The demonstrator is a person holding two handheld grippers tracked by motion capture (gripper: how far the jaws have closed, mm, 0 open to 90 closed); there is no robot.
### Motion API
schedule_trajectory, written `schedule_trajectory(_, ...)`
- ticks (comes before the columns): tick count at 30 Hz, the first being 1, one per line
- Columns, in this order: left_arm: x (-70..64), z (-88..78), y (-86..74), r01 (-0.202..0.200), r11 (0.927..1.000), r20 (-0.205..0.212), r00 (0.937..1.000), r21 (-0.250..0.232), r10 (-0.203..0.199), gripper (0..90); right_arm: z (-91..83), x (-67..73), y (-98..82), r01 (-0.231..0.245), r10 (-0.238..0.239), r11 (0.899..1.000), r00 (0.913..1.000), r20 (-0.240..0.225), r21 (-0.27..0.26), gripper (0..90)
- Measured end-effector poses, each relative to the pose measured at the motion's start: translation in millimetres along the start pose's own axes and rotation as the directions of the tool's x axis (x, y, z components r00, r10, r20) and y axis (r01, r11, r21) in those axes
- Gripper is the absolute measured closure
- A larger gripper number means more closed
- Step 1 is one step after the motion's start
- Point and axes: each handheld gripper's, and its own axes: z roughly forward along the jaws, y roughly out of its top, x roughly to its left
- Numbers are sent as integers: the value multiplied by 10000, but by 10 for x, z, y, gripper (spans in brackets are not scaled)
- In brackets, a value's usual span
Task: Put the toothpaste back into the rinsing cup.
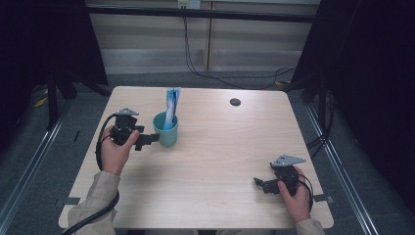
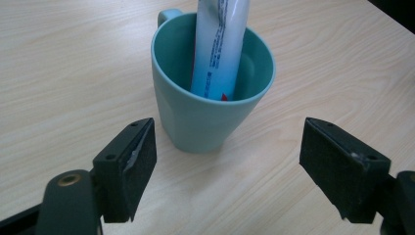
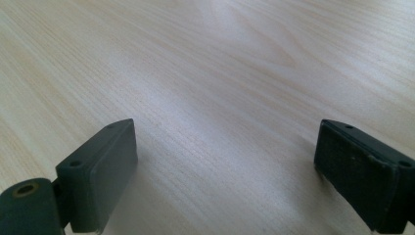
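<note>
The teal plastic cup (image 2: pixel 211 98) stands upright on the pale wooden table (image 1: pixel 220 161), left of its centre, with a white and blue tube (image 2: pixel 218 44) leaning inside. The left gripper (image 2: pixel 227 166) faces it with jaws spread wide and nothing held, probably to take its wall. The right gripper (image 1: pixel 258 183) rests well apart, also open and empty.

a teal mug (image 2: pixel 210 112) is holding a white tube (image 2: pixel 218 46) showing blue print and a red patch; the worktop (image 2: pixel 73 73) is showing pale wood grain.
</note>
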Motion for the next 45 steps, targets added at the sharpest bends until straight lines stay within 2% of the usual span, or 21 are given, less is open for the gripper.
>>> schedule_trajectory(10,-2,46,-197,-68,10000,33,10000,63,68,217,0,0,0,-4,4,10000,10000,-1,1,83)
schedule_trajectory(18,12,113,-340,68,9999,150,9999,145,-71,217,0,0,0,-3,3,10000,10000,-1,-1,83)
schedule_trajectory(21,22,152,-403,-125,9991,3,9999,399,125,217,-1,1,0,-11,11,10000,10000,-2,5,84)
schedule_trajectory(27,26,200,-502,-61,9994,140,9999,354,56,218,0,1,0,-6,6,10000,10000,-1,4,83)
schedule_trajectory(37,1,269,-629,-125,9988,1,9999,470,125,218,0,1,0,-7,7,10000,10000,0,1,84)
schedule_trajectory(45,-18,343,-740,-326,9971,-17,9995,689,328,224,0,0,0,-1,1,10000,10000,-1,-1,84)
